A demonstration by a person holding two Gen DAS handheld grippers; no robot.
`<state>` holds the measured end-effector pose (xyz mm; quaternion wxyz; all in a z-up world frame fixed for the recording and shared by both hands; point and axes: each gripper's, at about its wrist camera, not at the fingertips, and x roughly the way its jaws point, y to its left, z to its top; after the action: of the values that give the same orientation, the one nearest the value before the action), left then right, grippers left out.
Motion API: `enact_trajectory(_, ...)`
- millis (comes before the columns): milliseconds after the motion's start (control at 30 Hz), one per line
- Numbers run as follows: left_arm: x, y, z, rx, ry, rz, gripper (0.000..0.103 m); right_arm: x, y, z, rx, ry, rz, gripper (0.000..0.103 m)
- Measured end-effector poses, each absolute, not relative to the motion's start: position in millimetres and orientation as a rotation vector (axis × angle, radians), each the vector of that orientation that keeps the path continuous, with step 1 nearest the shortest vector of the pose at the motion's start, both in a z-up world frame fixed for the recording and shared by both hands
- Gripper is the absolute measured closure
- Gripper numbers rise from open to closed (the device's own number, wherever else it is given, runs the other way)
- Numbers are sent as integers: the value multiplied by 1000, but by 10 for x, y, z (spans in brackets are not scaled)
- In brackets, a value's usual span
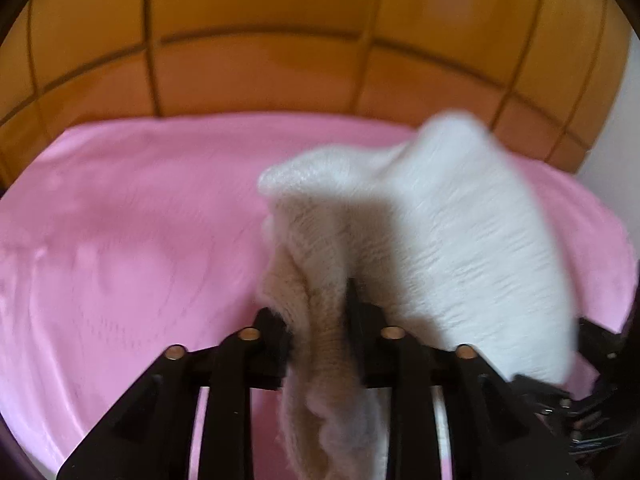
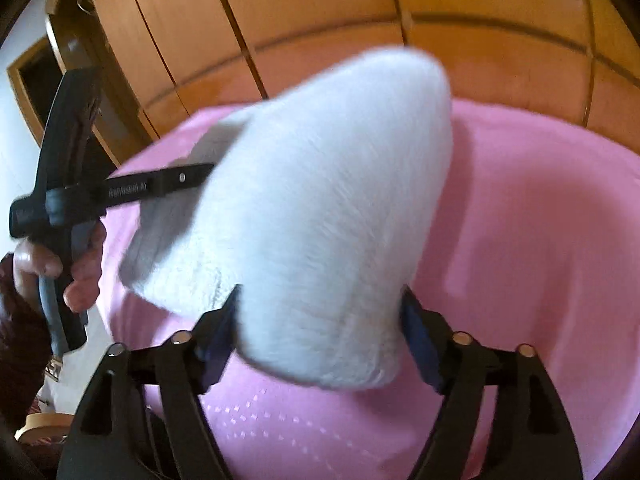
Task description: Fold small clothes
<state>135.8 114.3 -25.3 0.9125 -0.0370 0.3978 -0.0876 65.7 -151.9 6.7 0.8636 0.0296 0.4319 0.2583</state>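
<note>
A small white knitted garment (image 1: 452,232) hangs in the air above the pink cloth (image 1: 120,240), held by both grippers. My left gripper (image 1: 316,304) is shut on a bunched edge of it, which drapes down between the fingers. In the right wrist view the same garment (image 2: 320,216) fills the middle. My right gripper (image 2: 320,320) has its jaws wide apart, with the garment's thick end lying between the blue pads (image 2: 416,340); I cannot tell whether they pinch it. The left gripper (image 2: 192,178) also reaches into the garment from the left, held by a hand.
The pink cloth (image 2: 540,240) covers the work surface. Orange wooden panelled doors (image 1: 260,40) stand behind it. A white wall (image 2: 16,100) and a dark doorway show at the far left in the right wrist view.
</note>
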Motion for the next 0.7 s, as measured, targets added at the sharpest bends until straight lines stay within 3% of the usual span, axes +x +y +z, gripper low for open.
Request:
enact_trajectory(67,1295,1232,-297,-119,804,-162,63,714,-1536,-9,110,953,550,25)
enact_trajectory(133,1277,1271,-252,-125,794,-111,29,707,-1597,112,89,948,540,24)
enact_trajectory(233,1170,1354,-123,-162,731,-99,27,587,-1713,416,43,871,512,19)
enact_trajectory(467,998,1278,61,-175,640,-61,27,858,-1715,1051,78,718,484,20)
enact_trajectory(700,1306,1070,-235,-104,746,-14,25,1538,-1226,541,14,853,339,19)
